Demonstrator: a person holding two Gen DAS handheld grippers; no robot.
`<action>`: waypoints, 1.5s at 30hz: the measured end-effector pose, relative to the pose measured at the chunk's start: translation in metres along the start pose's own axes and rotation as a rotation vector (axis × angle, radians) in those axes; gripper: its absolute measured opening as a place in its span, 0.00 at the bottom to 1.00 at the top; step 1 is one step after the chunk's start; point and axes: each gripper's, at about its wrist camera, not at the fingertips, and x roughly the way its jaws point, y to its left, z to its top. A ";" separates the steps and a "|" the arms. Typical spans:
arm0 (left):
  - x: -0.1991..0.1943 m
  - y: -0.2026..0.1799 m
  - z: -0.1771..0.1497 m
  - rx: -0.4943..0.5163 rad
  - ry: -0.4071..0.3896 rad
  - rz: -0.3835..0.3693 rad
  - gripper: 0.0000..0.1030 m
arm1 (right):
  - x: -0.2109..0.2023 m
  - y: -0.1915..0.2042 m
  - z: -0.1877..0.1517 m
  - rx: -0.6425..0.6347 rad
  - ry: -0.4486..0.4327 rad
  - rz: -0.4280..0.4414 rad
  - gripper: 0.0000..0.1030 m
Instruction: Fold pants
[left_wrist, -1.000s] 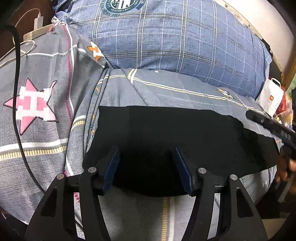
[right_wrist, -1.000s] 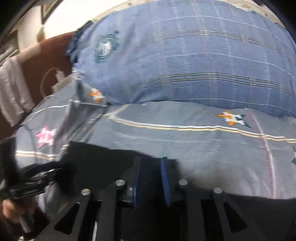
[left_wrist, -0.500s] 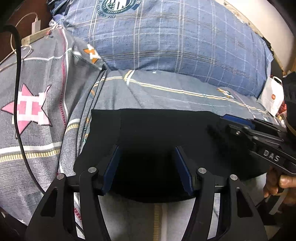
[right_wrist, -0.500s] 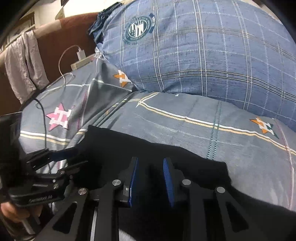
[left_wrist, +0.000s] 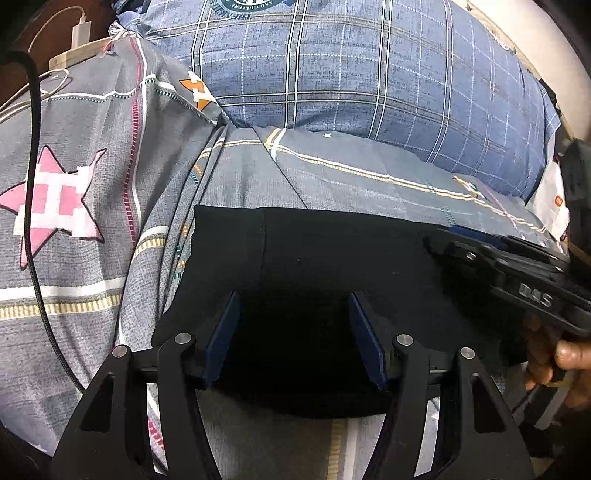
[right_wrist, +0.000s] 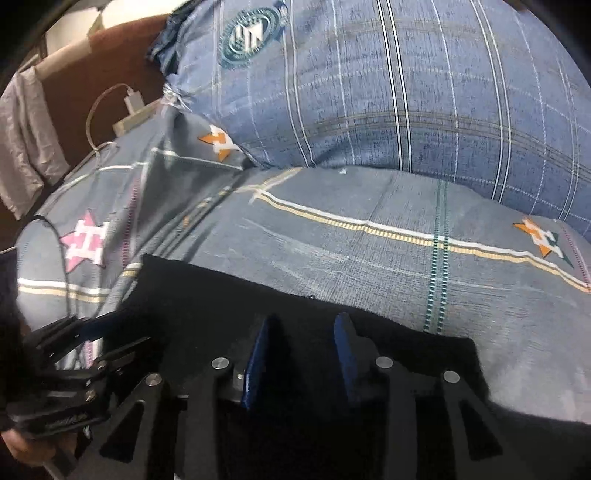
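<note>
Black pants (left_wrist: 325, 266) lie folded in a flat rectangle on the grey patterned bedsheet (left_wrist: 74, 236); they also show in the right wrist view (right_wrist: 229, 295). My left gripper (left_wrist: 293, 306) is open and empty, its blue pads over the near part of the pants. My right gripper (right_wrist: 303, 332) is open with a moderate gap, over the right part of the pants, holding nothing. The right gripper appears in the left wrist view (left_wrist: 498, 258) resting over the pants' right end. The left gripper shows at the lower left of the right wrist view (right_wrist: 74, 362).
A large blue plaid pillow (left_wrist: 351, 66) lies behind the pants. A black cable (left_wrist: 35, 206) runs down the sheet at left. A white charger and cord (left_wrist: 79, 33) sit at the far left. A white bag (left_wrist: 550, 199) stands at the right edge.
My right gripper has moved left over the pants, folding the right part over, and its jaws have opened wider. The left gripper stays open in place.
</note>
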 end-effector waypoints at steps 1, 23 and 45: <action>-0.003 0.000 0.000 -0.005 -0.003 -0.002 0.59 | -0.008 0.001 -0.002 -0.008 -0.008 0.008 0.34; -0.024 -0.032 -0.010 0.065 -0.043 0.006 0.59 | -0.066 0.011 -0.070 -0.042 -0.018 -0.018 0.36; 0.001 -0.122 -0.013 0.230 -0.010 -0.104 0.59 | -0.120 -0.103 -0.127 0.250 -0.020 -0.169 0.37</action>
